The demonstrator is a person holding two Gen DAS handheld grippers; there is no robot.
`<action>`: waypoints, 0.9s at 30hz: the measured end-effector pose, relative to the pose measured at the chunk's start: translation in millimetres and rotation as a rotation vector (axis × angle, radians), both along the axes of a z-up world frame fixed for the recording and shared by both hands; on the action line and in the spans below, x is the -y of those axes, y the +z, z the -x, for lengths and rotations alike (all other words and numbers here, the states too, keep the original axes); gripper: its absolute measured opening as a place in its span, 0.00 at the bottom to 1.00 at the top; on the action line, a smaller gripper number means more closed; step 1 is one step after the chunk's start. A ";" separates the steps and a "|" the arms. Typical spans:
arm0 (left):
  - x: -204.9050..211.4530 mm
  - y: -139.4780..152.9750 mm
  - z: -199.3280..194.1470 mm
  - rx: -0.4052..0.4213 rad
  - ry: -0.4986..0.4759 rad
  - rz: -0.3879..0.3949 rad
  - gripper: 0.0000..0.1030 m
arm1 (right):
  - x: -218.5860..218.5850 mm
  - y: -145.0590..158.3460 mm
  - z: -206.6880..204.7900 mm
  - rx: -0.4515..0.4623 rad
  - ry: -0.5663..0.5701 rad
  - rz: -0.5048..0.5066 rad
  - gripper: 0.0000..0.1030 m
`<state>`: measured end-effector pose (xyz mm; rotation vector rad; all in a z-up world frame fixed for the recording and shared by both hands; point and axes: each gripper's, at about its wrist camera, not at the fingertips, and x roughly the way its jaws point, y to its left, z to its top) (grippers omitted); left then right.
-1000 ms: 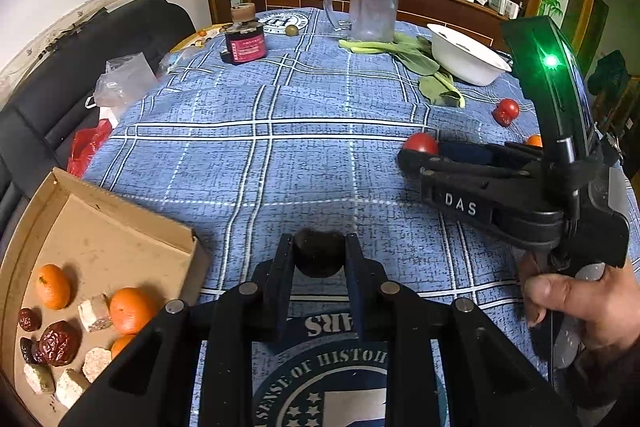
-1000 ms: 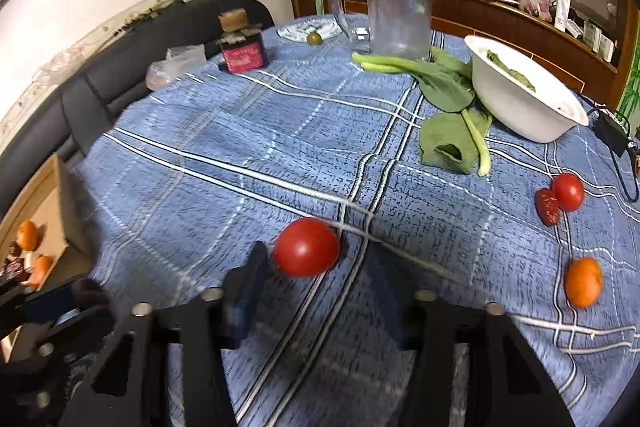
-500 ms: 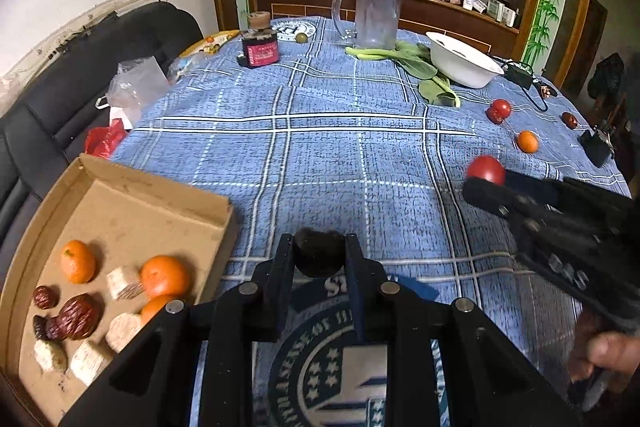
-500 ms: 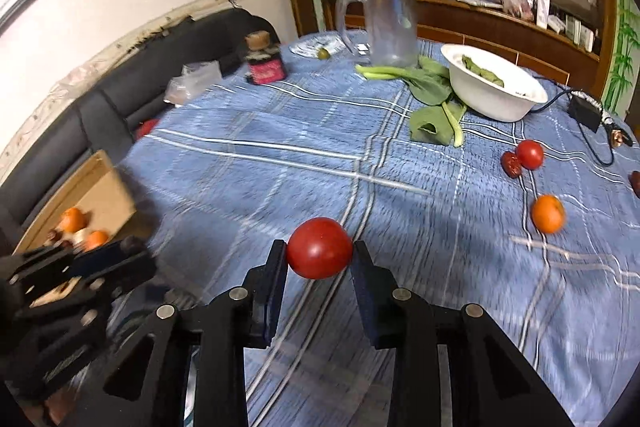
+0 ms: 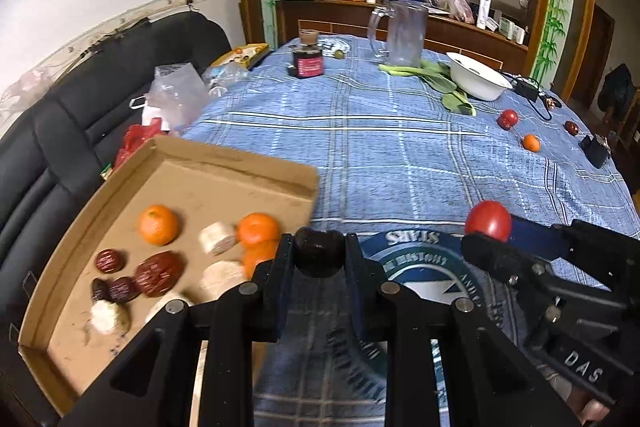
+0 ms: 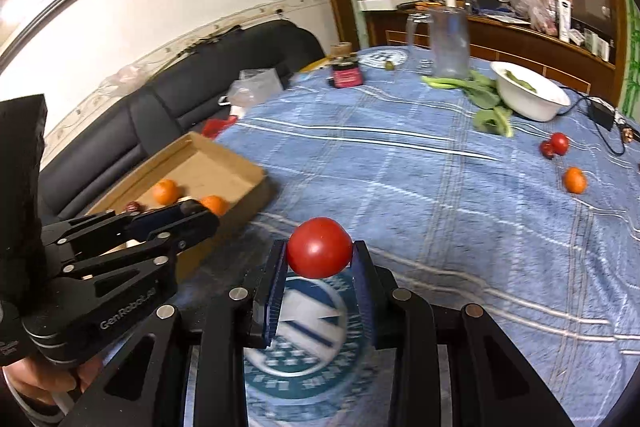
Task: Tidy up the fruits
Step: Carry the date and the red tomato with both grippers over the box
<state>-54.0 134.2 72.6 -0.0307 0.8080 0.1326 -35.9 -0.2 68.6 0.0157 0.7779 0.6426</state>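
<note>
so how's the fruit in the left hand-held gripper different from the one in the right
The dark fruit in the left hand-held gripper is nearly black; the tomato in the right hand-held gripper is bright red. The dark fruit looks smaller than the tomato and hangs by the cardboard tray; the tomato is over the tablecloth. Both are round, clamped and lifted.

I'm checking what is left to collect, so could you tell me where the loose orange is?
In the right wrist view the orange lies on the blue tablecloth at far right, just nearer than the red tomato.

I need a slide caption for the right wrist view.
Right gripper holds a red tomato above the blue tablecloth, near the cardboard box.
</note>
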 end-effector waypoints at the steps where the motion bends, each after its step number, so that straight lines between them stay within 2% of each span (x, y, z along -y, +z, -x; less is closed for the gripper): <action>1: -4.9 1.5 4.0 0.004 0.007 -0.003 0.23 | -6.0 0.5 3.1 0.002 0.011 0.001 0.35; 15: -89.4 2.0 41.5 -0.010 0.144 -0.022 0.23 | -85.1 6.7 13.7 0.021 0.152 0.029 0.35; 27: -115.2 -17.8 45.2 -0.081 0.182 -0.025 0.23 | -145.4 -9.8 6.3 -0.003 0.260 0.080 0.35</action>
